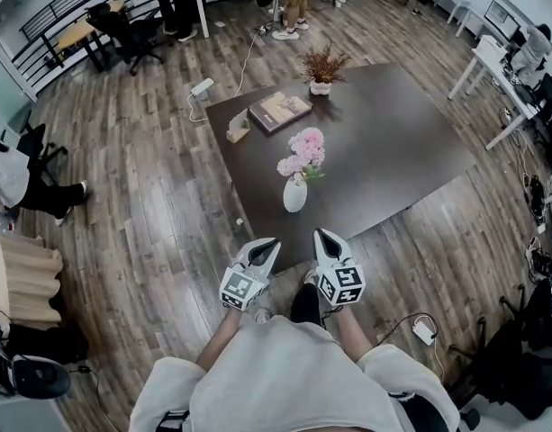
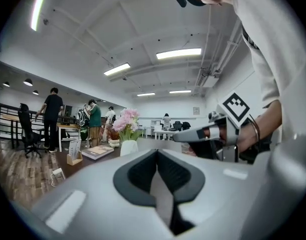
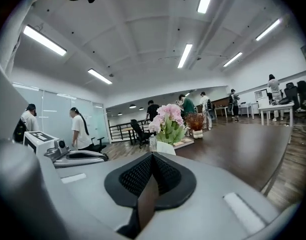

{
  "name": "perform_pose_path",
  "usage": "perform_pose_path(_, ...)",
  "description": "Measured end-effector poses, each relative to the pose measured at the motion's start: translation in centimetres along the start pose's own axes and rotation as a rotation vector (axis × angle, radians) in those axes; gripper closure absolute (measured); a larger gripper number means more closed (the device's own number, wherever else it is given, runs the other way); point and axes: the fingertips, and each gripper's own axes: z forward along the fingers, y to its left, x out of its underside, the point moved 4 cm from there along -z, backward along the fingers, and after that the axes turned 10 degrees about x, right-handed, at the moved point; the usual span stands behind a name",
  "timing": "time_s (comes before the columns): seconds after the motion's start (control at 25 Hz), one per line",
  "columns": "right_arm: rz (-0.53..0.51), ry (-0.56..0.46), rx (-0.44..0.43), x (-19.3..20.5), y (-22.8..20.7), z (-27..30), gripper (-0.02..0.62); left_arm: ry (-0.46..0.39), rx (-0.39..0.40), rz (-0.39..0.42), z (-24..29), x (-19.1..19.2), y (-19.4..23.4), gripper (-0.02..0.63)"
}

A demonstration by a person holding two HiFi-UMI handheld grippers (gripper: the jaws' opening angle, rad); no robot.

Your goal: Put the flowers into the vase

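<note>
Your grey top (image 1: 285,376) fills the bottom of the head view. Just beyond it you hold the left gripper (image 1: 271,242) and the right gripper (image 1: 321,233) side by side, close together but apart, over the wooden floor (image 1: 149,196) at the near corner of the dark tabletop (image 1: 393,151).

Only the head view gives you the whole layout. The pink flowers (image 1: 304,156) stand in the white vase (image 1: 294,195), which sits upright on the tabletop near its near left edge, a little beyond both grippers. Farther back lie a book (image 1: 280,111) and a small card stand (image 1: 239,126) to its left. A dried plant (image 1: 321,68) in a pot stands at the far corner.

The gripper views look level across the room and add what the head view cuts off: ceiling lights and people standing in the distance. Your left gripper view shows the other gripper at its right with your hand (image 2: 252,139) on it. Your right gripper view catches the left gripper low at its left.

Each gripper's own view shows its jaws clenched, the dark pads pressed together with nothing between them. Both point toward the vase, and neither touches the vase or the flowers.
</note>
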Motion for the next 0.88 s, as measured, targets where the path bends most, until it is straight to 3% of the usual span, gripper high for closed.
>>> perform_pose_path(0.36,-0.015,-0.02,0.062,1.3,4.1,-7.4,0.597,-0.036,0.063,0.011,-4.3,-1.5,-5.0,0.594)
perform_pose_path(0.88,-0.102,-0.031,-0.064,1.6,3.6,-13.8,0.597,-0.038,-0.07,-0.001,-5.5,-1.9,-11.1,0.595)
